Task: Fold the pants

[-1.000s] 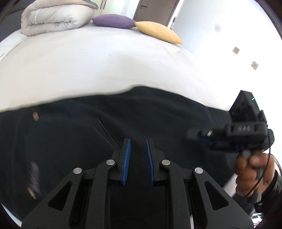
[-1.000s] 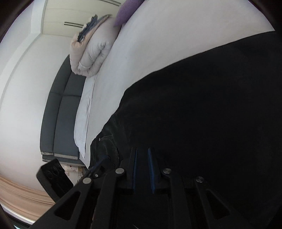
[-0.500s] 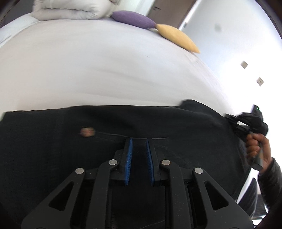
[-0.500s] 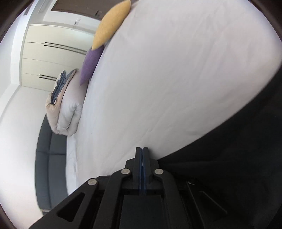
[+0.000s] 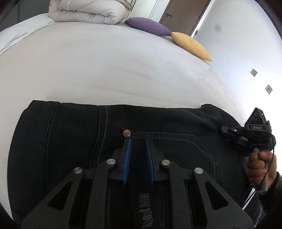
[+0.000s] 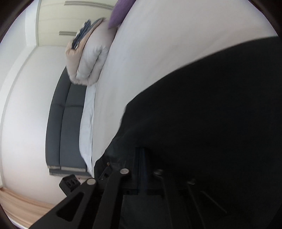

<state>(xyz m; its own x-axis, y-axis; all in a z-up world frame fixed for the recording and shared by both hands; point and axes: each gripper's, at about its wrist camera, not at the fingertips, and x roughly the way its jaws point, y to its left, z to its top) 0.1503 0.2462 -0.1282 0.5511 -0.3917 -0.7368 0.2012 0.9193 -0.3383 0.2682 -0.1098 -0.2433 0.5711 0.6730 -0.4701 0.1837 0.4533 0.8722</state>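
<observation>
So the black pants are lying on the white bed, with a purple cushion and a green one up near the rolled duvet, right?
Nearly. The second cushion is yellow, not green; the left wrist view shows it beside the purple cushion. The rest holds: the black pants lie on the white bed, and the cushions sit near the rolled duvet.

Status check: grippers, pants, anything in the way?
Left gripper open over the back pocket. Right gripper at the far pants edge, jaw state unclear. Black pants lying flat on white bed. No obstructions seen.

White bed (image 5: 105, 74), black pants (image 5: 70, 141), folded duvet (image 5: 88, 12), purple cushion (image 5: 148, 27), yellow cushion (image 5: 192, 46)
</observation>
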